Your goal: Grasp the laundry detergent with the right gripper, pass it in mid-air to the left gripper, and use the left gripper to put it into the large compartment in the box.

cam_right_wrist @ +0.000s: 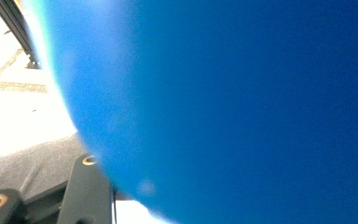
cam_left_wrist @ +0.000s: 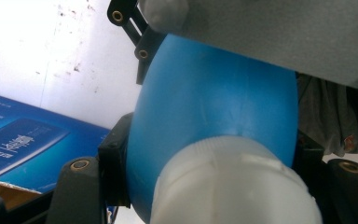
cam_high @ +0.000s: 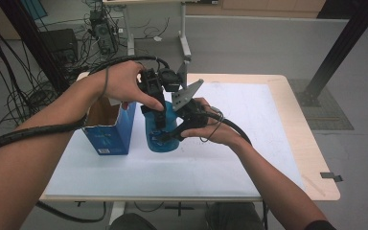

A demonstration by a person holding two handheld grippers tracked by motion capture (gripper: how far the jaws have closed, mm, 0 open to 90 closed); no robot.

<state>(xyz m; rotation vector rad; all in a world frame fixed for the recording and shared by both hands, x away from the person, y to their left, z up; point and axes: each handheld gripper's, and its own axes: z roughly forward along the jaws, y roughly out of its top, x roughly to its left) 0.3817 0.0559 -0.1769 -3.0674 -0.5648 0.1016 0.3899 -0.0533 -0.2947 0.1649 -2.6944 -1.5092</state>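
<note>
You had the smooth blue plastic bottle with its white ribbed cap standing near the desk's left edge beside the open blue cardboard box, your left gripper clamped near its cap, your right gripper pinching its body, uncapping apparently still ahead.

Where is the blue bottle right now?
In the high view, the blue bottle stands left of table centre, just right of the open blue box, with both grippers on it.
</note>
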